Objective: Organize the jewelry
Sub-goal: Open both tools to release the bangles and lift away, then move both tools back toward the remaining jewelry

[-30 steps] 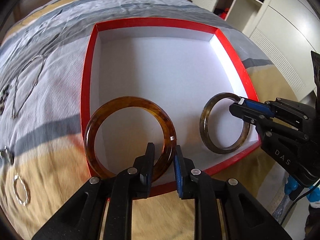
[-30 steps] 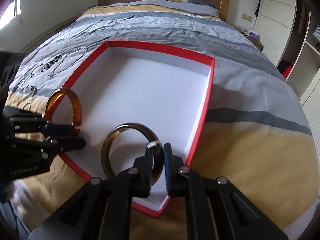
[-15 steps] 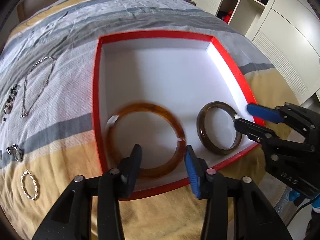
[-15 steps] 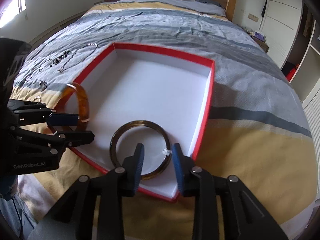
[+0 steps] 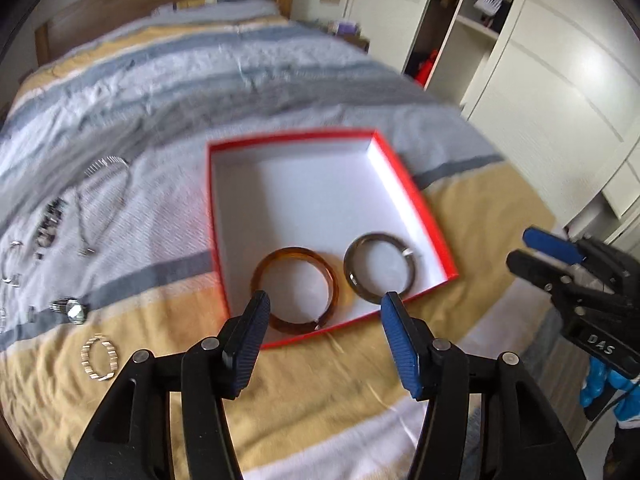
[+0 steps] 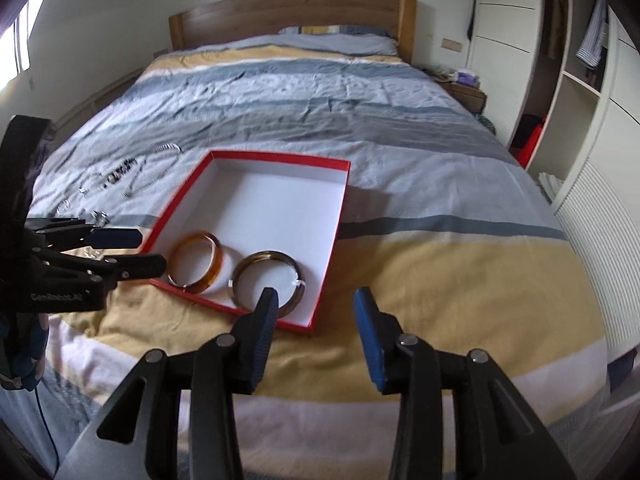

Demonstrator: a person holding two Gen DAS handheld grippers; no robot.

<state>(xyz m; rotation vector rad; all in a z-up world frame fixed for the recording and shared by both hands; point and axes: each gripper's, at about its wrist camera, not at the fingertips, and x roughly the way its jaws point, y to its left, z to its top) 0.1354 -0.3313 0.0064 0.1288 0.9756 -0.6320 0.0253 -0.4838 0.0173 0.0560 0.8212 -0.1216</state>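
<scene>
A red box with a white inside (image 5: 304,184) (image 6: 264,200) lies on the bed. An amber bangle (image 5: 297,322) (image 6: 216,268) and a dark grey-brown bangle (image 5: 352,276) (image 6: 240,276) lie side by side in its near end. My left gripper (image 5: 324,322) is open and empty, raised above and short of the box's near edge; it also shows in the right wrist view (image 6: 148,250). My right gripper (image 6: 316,312) is open and empty, back from the box's near right corner; it also shows in the left wrist view (image 5: 532,248).
Left of the box, several loose pieces lie on the striped bedcover: a silver chain necklace (image 5: 108,196), a beaded strand (image 5: 50,220), a small metal piece (image 5: 72,310) and a silver ring bracelet (image 5: 100,356). A wooden headboard (image 6: 288,12) stands at the far end and white wardrobes (image 6: 580,80) on the right.
Both grippers opened and let go of their bangles, which now lie flat in the box. Both grippers then pulled back and up, away from the box.
</scene>
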